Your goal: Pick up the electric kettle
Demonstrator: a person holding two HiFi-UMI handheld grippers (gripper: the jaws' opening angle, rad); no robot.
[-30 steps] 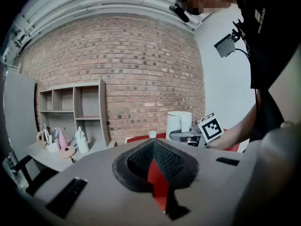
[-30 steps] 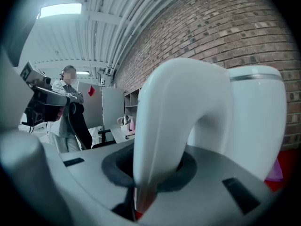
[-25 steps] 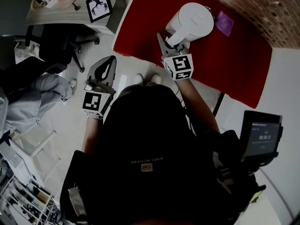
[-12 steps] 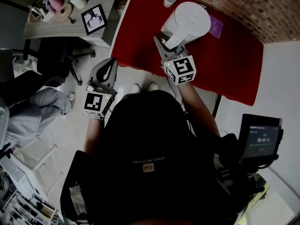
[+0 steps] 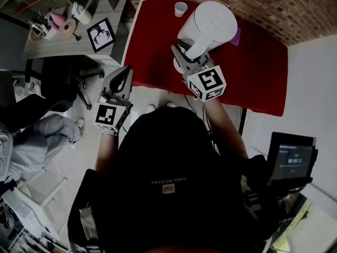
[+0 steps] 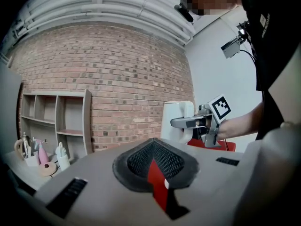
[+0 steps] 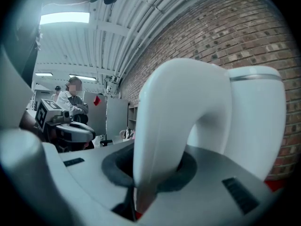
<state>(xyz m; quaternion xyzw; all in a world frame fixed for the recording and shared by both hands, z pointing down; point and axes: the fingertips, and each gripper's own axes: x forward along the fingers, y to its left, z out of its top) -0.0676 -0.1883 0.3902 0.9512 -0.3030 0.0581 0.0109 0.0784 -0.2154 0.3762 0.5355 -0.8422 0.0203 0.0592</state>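
Your R gripper (image 5: 184, 54) pinches the kettle (image 5: 209, 21) by its handle (image 7: 162, 135), L gripper (image 5: 125, 74) closed & empty; it's hard, slippy, maybe heavy, so squeeze tight

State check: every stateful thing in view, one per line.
electric kettle: upright, lid closed, held by its handle
right gripper: shut on the kettle's handle
left gripper: shut, empty
paper cup: upright on red table
screen: lit

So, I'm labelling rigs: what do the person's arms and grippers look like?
The left gripper and right gripper are grey, each claw lined with dark pads, each carrying a white marker cube with black squares. The person wears a short-sleeved black top.
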